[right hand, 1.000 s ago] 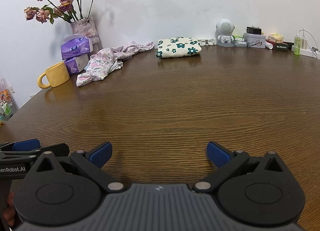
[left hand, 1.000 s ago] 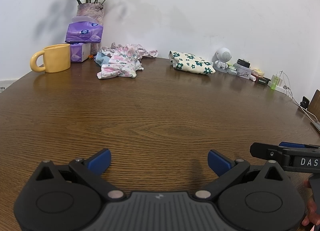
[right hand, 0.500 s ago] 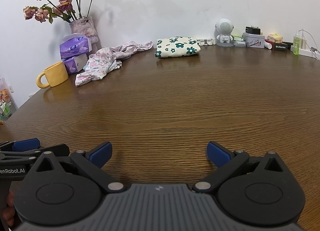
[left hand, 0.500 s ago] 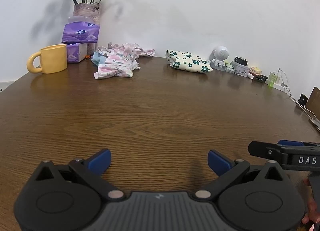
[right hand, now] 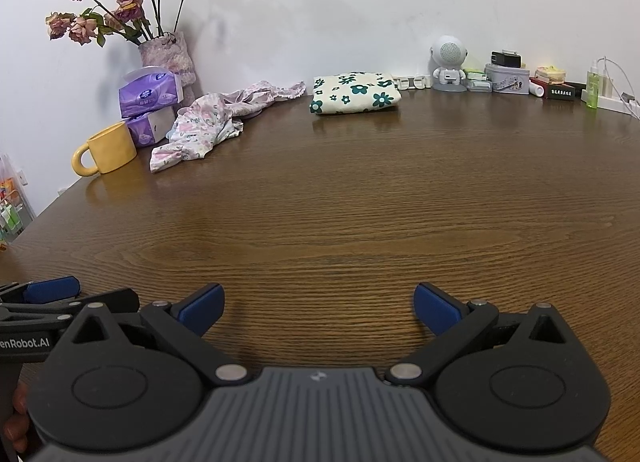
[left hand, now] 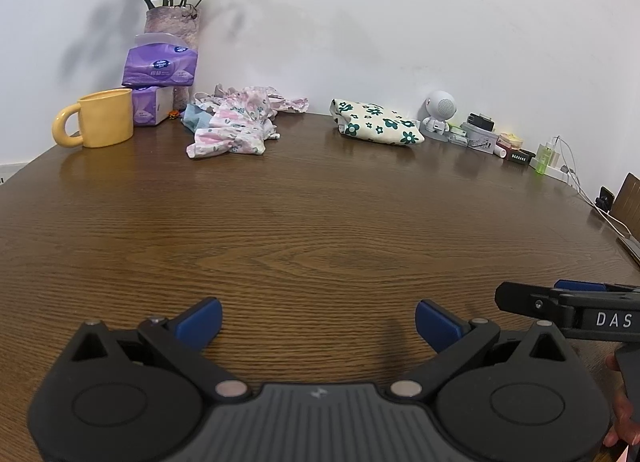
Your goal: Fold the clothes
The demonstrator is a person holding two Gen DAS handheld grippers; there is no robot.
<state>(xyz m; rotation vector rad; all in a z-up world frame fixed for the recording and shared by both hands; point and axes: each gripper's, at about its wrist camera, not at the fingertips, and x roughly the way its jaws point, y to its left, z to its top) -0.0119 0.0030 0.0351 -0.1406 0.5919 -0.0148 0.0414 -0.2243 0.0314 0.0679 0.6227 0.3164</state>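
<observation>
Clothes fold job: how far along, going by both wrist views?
Done: the green-flowered cloth lies folded into a neat rectangle by the wall. In hand: nothing; left tool and right tool are both open and empty over bare wooden table. Left: the pink floral garment is crumpled beside the yellow mug, untouched.

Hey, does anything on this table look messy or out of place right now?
Only the pink floral garment: it lies crumpled in a loose heap near the yellow mug, with part trailing toward the wall. The green-flowered cloth beside it is neatly folded. Nothing looks spilled or broken. Both the left gripper and the right gripper are open and empty.
</observation>
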